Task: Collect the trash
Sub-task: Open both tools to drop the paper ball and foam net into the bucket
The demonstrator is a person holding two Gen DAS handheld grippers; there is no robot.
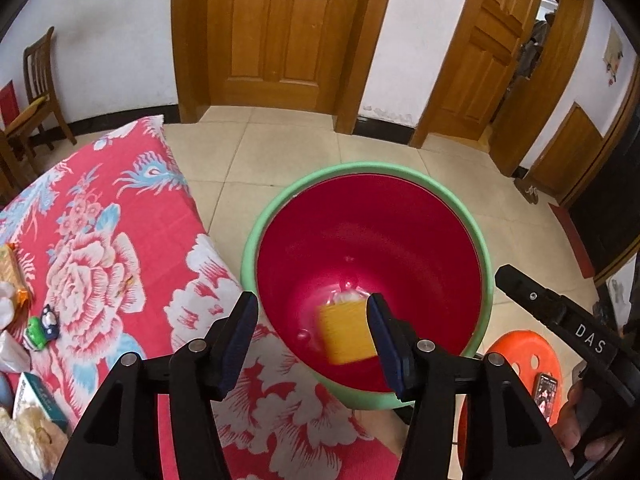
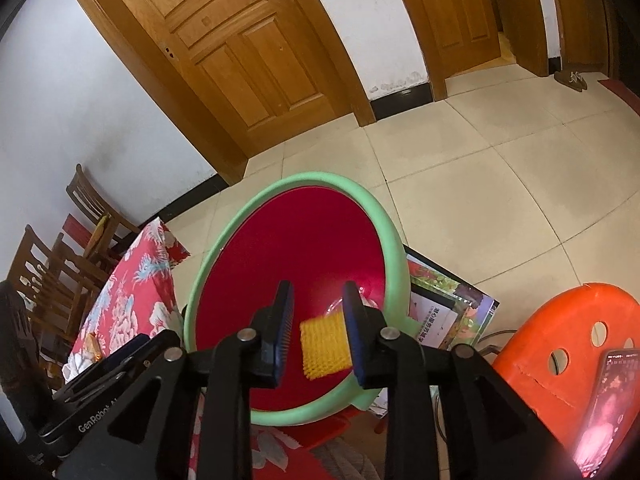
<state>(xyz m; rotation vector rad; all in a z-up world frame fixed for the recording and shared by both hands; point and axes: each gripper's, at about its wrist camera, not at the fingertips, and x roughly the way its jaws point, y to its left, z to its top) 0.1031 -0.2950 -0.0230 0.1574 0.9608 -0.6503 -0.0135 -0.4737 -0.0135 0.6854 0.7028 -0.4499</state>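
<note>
A bucket with a green rim (image 1: 280,204) and red inside (image 1: 360,240) stands on the floor beside the table; it shows in the right wrist view (image 2: 224,240) too. A yellow ridged piece of trash (image 1: 347,334) is blurred inside the bucket, above clear plastic at the bottom; the right wrist view (image 2: 325,347) shows it too. My left gripper (image 1: 312,340) is open over the bucket's near rim, touching nothing. My right gripper (image 2: 316,334) is open over the bucket, with the yellow piece loose between its fingers.
The table with a red floral cloth (image 1: 104,240) holds packets, a small green toy (image 1: 40,330) and a box (image 1: 36,400) at its left edge. An orange stool (image 2: 572,340) carries a phone (image 2: 608,404). A printed board (image 2: 448,312) lies under the bucket. Wooden chairs (image 2: 60,264) stand left.
</note>
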